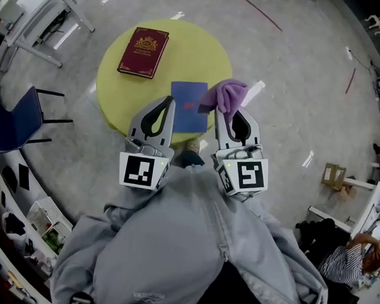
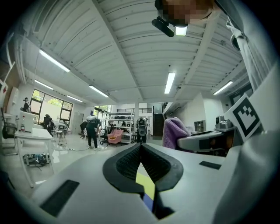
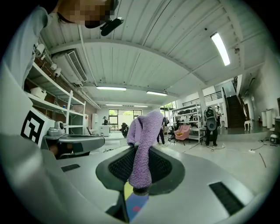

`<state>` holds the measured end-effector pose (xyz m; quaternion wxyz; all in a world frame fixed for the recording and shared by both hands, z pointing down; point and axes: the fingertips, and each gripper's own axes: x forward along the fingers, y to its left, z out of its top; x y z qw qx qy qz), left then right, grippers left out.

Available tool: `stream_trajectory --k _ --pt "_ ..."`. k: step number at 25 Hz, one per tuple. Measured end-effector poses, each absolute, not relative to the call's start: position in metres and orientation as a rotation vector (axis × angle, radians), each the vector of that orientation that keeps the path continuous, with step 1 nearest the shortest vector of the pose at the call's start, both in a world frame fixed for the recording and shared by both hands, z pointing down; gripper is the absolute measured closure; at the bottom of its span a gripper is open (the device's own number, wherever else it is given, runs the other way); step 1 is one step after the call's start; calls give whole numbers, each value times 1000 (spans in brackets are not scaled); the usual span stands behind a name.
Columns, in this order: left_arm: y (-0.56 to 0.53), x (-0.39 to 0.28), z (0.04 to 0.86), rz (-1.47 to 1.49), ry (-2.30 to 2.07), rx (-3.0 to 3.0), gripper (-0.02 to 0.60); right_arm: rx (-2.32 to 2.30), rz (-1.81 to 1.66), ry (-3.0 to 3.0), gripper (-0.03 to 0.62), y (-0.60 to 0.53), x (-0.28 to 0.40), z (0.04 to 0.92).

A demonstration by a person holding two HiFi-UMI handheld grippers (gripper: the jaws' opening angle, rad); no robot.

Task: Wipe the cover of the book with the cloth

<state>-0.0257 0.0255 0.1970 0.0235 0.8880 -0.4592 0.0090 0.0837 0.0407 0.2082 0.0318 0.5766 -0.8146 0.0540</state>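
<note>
On the round yellow table (image 1: 184, 42) a blue book (image 1: 188, 106) lies flat near the front edge. A dark red book (image 1: 143, 52) with a gold crest lies at the back left. My right gripper (image 1: 221, 111) is shut on a purple cloth (image 1: 226, 94), which bunches out past its tips just right of the blue book. The right gripper view has the cloth (image 3: 142, 144) pinched between the jaws, which are held level in the air. My left gripper (image 1: 170, 102) is shut and empty beside the blue book's left edge; its tips (image 2: 141, 146) meet.
A blue chair (image 1: 12, 121) stands left of the table, with white desks (image 1: 38, 17) behind it. A cardboard box (image 1: 335, 175) sits on the floor to the right. A person (image 1: 354, 254) sits at the lower right. People stand far off (image 2: 92, 131) in the room.
</note>
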Motion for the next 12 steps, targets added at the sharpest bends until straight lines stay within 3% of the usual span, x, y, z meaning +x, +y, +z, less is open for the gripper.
stream_trajectory --k 12 --pt "-49 6 196 27 -1559 2687 564 1593 185 -2628 508 -42 103 217"
